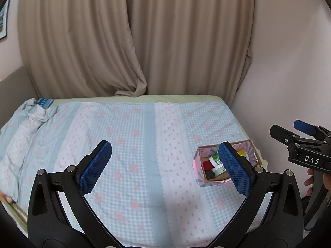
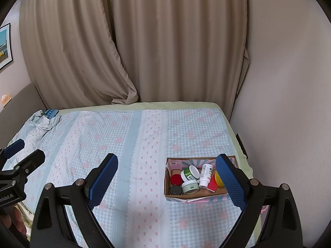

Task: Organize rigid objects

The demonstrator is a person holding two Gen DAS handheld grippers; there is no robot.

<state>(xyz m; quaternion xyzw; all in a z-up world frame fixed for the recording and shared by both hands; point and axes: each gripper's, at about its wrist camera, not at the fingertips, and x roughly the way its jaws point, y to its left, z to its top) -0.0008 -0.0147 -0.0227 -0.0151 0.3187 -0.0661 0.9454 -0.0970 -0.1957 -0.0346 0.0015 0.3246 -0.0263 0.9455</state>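
Note:
A small cardboard box (image 2: 194,198) with pink and teal sides sits on the bed at the right; it also shows in the left wrist view (image 1: 199,176). It holds several small things: green-and-white jars (image 2: 189,187), a white bottle (image 2: 205,175), a red lid (image 2: 175,178), a dark lid (image 2: 175,190), a red card (image 2: 212,186) and a yellow piece (image 2: 218,178). My left gripper (image 1: 165,165) is open and empty above the blanket, left of the box. My right gripper (image 2: 167,177) is open and empty, its right finger in front of the box's right end.
The bed carries a blue checked blanket (image 2: 124,144) with pink flowers, bunched at the far left (image 2: 42,122) by a blue patterned item (image 2: 50,113). Beige curtains (image 2: 144,41) hang behind. A wall (image 2: 289,103) runs close along the right of the bed.

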